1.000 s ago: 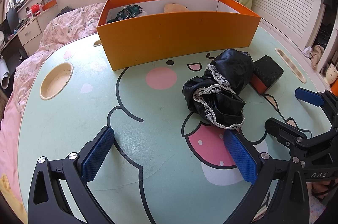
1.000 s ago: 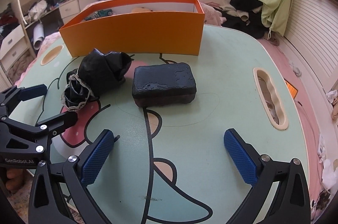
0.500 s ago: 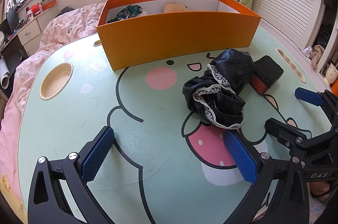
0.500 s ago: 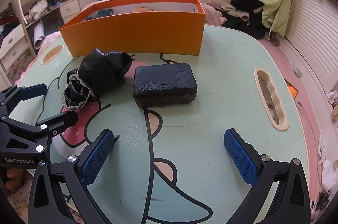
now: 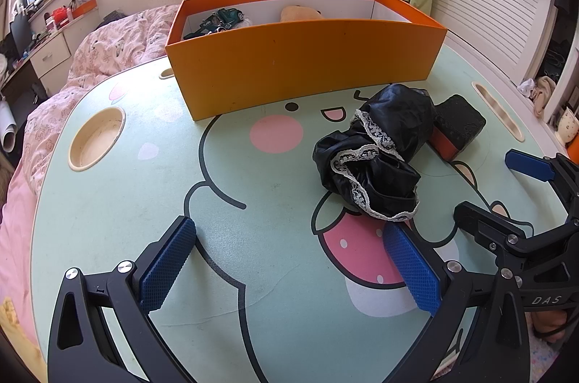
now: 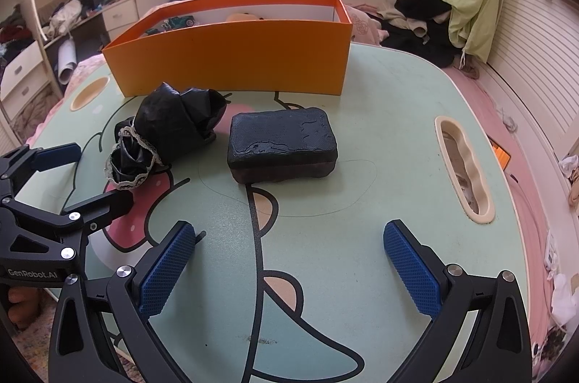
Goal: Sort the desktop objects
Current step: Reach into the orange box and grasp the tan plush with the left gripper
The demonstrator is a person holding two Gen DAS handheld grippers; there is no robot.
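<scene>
Fingers of the left gripper (image 5: 289,269) and right gripper (image 6: 289,269) spread wide, both empty. Black lace-trimmed cloth (image 5: 376,158) lies ahead of the left fingers, black block (image 6: 282,144) ahead of the right, orange box (image 6: 231,57) beyond on the table (image 6: 380,166).

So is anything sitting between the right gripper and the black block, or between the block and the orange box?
Nothing visible blocks either path. The right gripper is open with bare table up to the black block. The crumpled black cloth lies to the block's left, and the orange box stands just behind.
</scene>
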